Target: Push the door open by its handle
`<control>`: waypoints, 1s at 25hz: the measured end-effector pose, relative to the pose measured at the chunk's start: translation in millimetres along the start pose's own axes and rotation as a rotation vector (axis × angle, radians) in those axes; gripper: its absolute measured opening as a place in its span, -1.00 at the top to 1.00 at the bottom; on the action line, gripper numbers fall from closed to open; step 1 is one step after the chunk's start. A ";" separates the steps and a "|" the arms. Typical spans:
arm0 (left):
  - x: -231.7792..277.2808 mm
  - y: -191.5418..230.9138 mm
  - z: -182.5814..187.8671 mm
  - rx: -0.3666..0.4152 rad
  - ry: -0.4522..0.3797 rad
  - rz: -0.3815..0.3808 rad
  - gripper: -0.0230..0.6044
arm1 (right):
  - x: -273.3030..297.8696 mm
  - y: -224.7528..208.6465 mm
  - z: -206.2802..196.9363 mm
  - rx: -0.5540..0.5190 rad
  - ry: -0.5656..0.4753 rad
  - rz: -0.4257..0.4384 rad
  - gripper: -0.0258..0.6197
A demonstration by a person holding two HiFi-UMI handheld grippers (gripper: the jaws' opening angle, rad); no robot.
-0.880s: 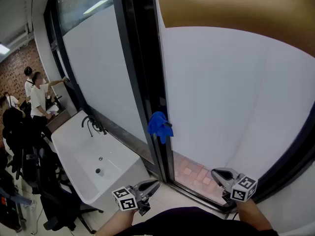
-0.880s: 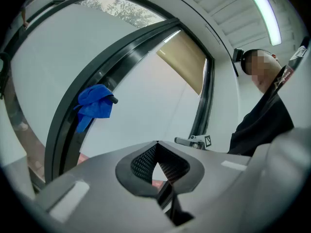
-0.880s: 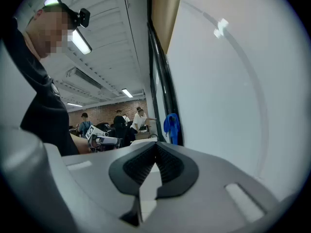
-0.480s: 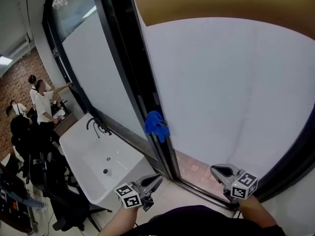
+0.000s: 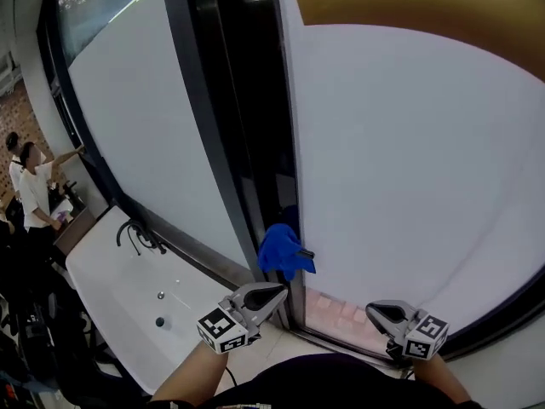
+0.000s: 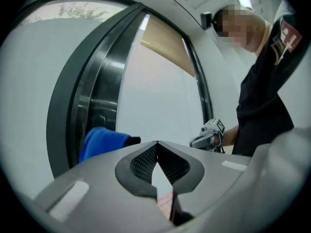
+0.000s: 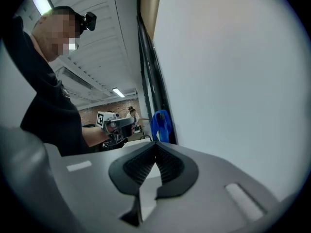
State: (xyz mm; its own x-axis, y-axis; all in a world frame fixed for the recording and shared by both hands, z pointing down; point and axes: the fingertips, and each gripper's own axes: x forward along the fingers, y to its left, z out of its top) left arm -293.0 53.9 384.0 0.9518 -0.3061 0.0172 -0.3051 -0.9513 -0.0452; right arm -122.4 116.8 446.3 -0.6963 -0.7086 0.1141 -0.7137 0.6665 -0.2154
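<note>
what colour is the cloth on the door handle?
Bright blue. The soft cloth draped over the dark door handle shows best in the head view.

The right gripper has its two jaws closed tip to tip, with nothing between them. Just past the tips, a blue cloth hangs at the edge of the white door. The door fills the whole side to the gripper's right. Off to its left is the left gripper, held by a person in a dark shirt.
</note>
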 end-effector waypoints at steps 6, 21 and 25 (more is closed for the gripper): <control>20.7 56.9 38.0 0.467 0.170 -0.106 0.61 | 48.0 -7.3 22.8 0.017 0.003 -0.074 0.92; 103.6 78.7 -73.3 1.260 0.891 -0.224 0.34 | 22.8 -33.1 13.5 0.023 0.021 0.101 0.92; 109.3 86.8 -88.5 1.473 0.955 -0.241 0.63 | 27.6 -35.7 6.4 0.040 0.023 0.137 0.92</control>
State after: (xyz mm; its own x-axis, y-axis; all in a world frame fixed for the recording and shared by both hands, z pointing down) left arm -218.2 -65.5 470.3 0.4557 -0.6022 0.6555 0.6154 -0.3189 -0.7208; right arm -115.7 71.9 451.0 -0.7889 -0.6057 0.1034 -0.6085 0.7466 -0.2689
